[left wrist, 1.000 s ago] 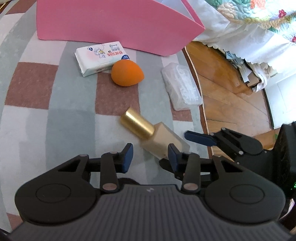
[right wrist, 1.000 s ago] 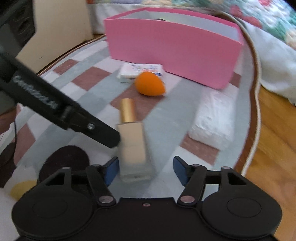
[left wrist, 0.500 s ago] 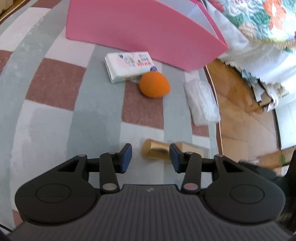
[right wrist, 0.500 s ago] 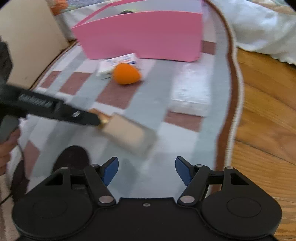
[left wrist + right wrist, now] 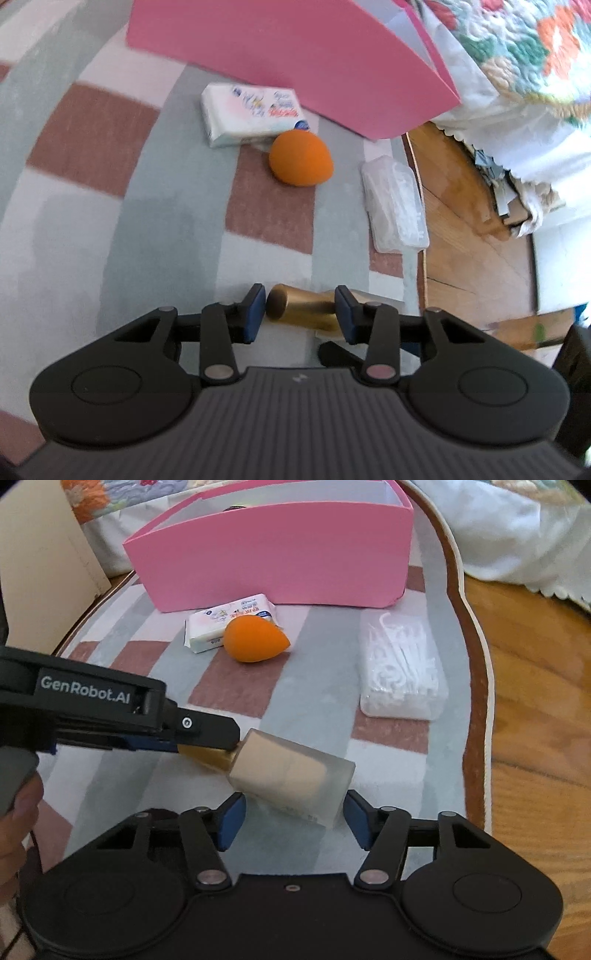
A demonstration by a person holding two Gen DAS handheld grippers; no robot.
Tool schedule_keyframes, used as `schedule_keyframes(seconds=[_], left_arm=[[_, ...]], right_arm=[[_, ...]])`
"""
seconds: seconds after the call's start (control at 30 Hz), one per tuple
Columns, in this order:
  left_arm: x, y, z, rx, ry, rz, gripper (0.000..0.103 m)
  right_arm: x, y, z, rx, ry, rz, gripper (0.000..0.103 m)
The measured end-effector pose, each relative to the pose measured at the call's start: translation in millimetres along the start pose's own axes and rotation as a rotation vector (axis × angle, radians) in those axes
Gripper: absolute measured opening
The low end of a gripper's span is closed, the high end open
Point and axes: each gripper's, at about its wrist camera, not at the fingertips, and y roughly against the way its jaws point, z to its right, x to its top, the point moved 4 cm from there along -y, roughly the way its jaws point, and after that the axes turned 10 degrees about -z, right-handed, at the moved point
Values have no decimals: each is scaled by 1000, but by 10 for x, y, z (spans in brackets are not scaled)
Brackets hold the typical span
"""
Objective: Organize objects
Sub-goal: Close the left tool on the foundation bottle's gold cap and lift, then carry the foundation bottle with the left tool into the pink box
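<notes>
A foundation bottle (image 5: 291, 779) with a gold cap (image 5: 299, 308) lies tilted between both grippers, on the near part of the checked rug (image 5: 92, 206), well in front of the pink storage box (image 5: 273, 554). The left gripper (image 5: 300, 311) has the gold cap between its blue pads and its jaws are closing; the pads look pressed on the cap, though blur makes contact hard to confirm. The right gripper (image 5: 293, 818) straddles the bottle's frosted body, jaws closing, its pads at the body's two sides. Just in front of the pink box lie a tissue pack (image 5: 229, 622) and an orange makeup sponge (image 5: 255, 638), touching. A clear box of floss picks (image 5: 402, 668) sits off the pink box's right corner.
</notes>
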Motion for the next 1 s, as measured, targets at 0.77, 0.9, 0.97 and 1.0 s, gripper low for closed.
schedule_keyframes(seconds=[0.77, 0.9, 0.97, 1.0], left_arm=[[-197, 171, 322, 52, -151, -54, 41], [-302, 347, 326, 64, -167, -39, 41], [-363, 433, 346, 70, -166, -33, 41], [-389, 472, 359, 71, -165, -29, 41]], right_arm=[[-111, 128, -100, -4, 38, 60, 70], [-135, 243, -156, 9, 47, 59, 70], [-143, 311, -186, 16, 56, 53, 70], [-150, 342, -200, 19, 59, 50, 70]])
